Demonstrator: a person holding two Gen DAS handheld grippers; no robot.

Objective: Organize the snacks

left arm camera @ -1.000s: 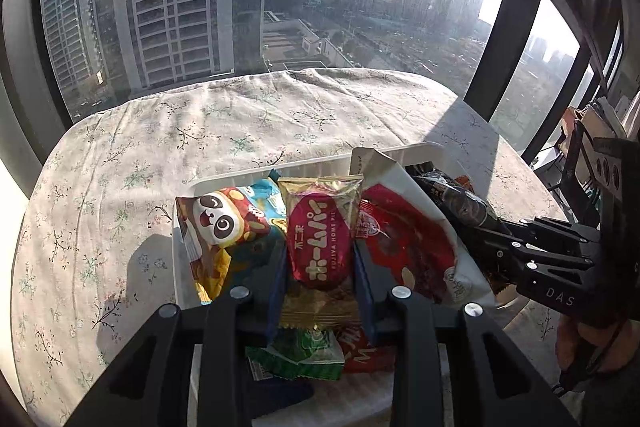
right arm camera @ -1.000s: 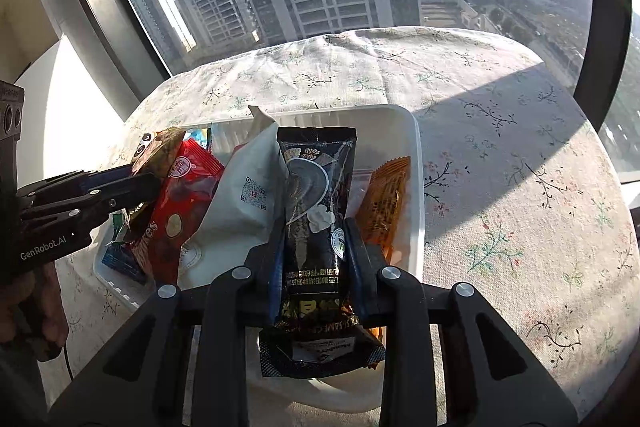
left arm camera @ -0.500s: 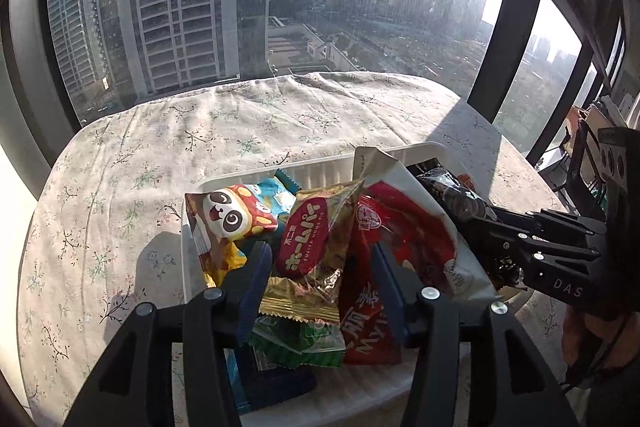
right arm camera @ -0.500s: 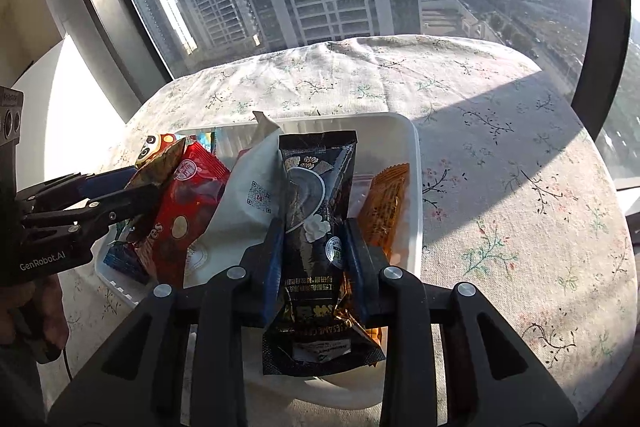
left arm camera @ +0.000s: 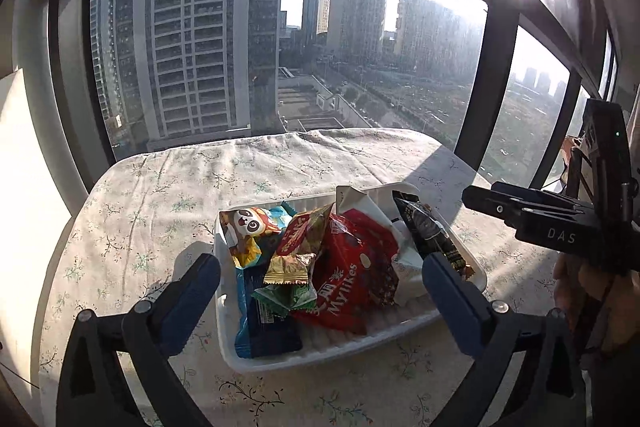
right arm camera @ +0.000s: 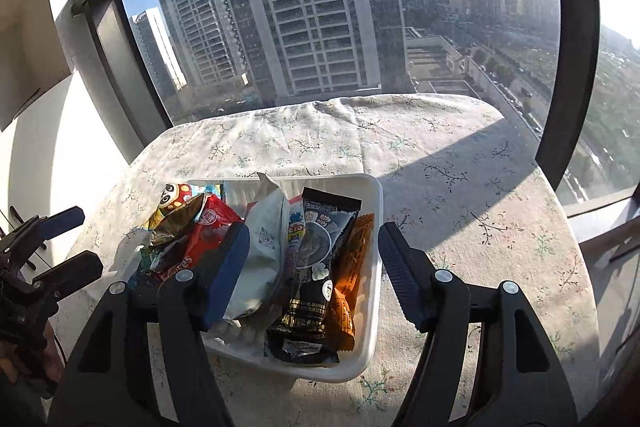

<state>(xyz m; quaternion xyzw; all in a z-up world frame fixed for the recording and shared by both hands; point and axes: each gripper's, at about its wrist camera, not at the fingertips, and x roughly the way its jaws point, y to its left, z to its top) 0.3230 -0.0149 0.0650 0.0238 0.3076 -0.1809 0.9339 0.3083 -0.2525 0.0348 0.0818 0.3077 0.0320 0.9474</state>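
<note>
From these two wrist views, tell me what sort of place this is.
Probably a high-rise apartment: tall dark-framed windows overlook tower blocks, and a floral-clothed table holds a white plastic tray of packaged snacks.

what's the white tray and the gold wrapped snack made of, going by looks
White tray: probably thin moulded plastic or foam, matte, with a ribbed floor and rounded rim. Gold wrapped snack: likely metallised foil film, shiny and creased, with a crimped end seal catching the sun.

I am holding both tongs angled downward, the left tongs [left arm camera: 320,279] and right tongs [right arm camera: 312,267] having just been opening, gripping nothing.
</note>
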